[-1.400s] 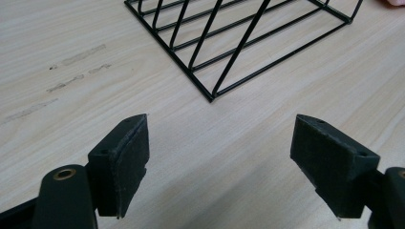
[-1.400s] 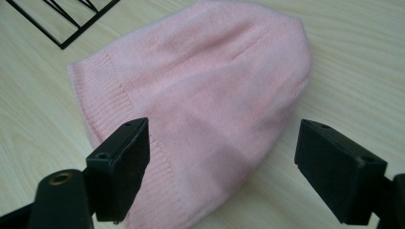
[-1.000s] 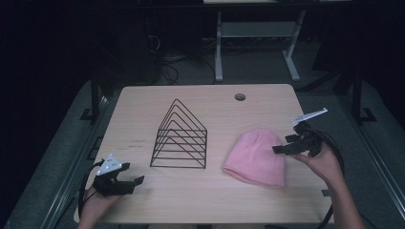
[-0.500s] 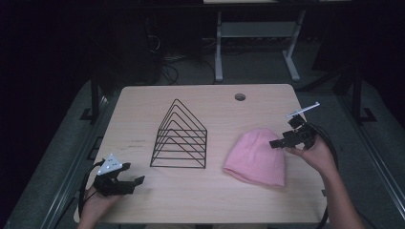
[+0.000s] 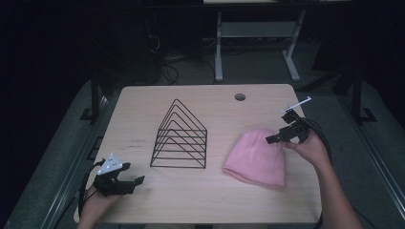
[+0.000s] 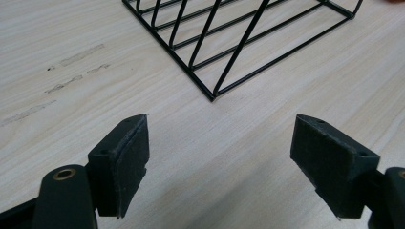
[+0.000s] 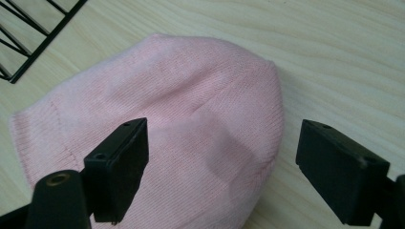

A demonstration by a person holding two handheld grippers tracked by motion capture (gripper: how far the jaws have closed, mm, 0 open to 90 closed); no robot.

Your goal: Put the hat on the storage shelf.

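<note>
While the pale wood counter (image 5: pixel 205 200) carried everything, the black wire rack (image 5: pixel 180 138) stood upright near its centre, a stack of nested triangular frames. At 3 o'clock from the rack, close but apart, the pink knit beanie (image 5: pixel 256 158) lay flat on the counter, crown toward 12 o'clock. Right tool (image 5: pixel 271 139) hovered at the beanie's 1 o'clock edge, over the crown; in the right gripper view its jaws stood wide apart above the beanie (image 7: pixel 191 119), gripping nothing, and whether they touched the fabric couldn't be told. Left tool (image 5: pixel 138 181) sat low at the counter's 7 o'clock corner, well apart from the beanie, jaws spread and empty; in the left gripper view it faced the rack's (image 6: pixel 229 43) near corner across bare counter (image 6: pixel 215 157).
</note>
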